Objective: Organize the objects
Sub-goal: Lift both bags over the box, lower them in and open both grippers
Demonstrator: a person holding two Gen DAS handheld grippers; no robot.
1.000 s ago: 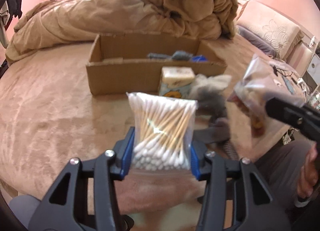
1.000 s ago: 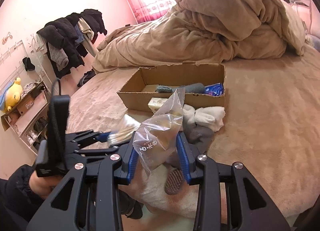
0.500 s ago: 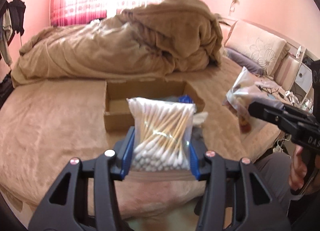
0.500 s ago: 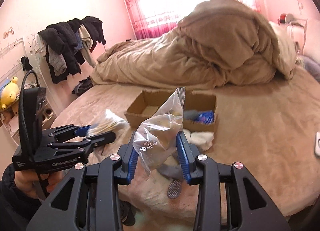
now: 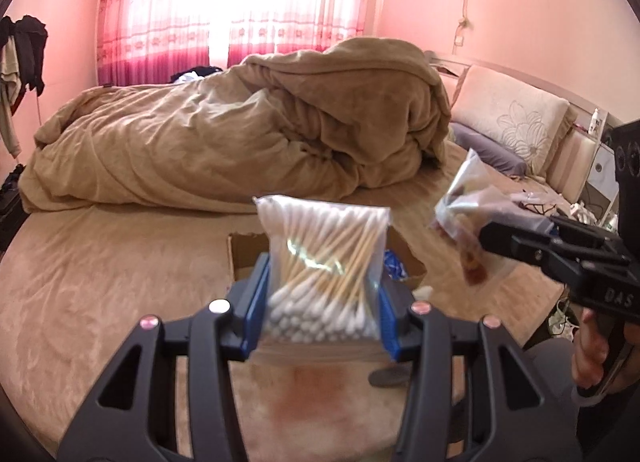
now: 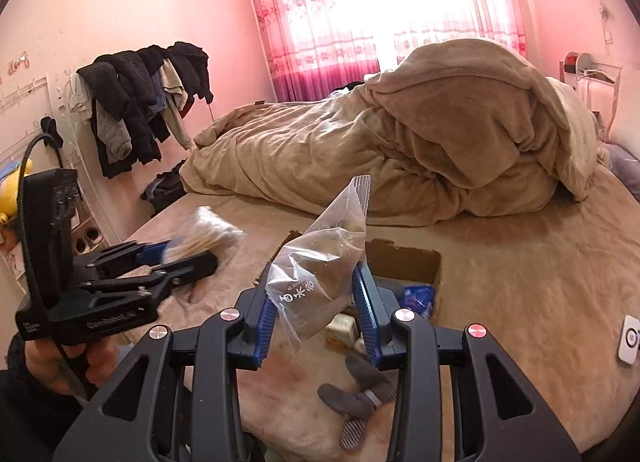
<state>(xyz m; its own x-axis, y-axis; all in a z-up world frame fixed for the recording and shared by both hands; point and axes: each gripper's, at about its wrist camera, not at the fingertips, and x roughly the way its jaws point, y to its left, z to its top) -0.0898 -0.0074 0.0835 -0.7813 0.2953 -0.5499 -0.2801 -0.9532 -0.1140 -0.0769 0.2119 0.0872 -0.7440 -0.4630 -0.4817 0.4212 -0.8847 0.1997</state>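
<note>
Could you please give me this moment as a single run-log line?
left gripper: shut on bag of cotton swabs | right gripper: shut on clear plastic bag | both raised above cardboard box on bed

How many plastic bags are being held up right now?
2. A clear plastic bag of cotton swabs sits clamped in the left gripper. A crinkly clear bag with brownish contents is pinched in the right gripper. Others may be hidden.

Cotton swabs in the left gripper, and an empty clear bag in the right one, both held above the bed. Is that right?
Not quite: the bag in the right gripper isn't empty. The right wrist view shows brownish contents inside. The left gripper does hold the cotton swabs, both above the bed.
</note>
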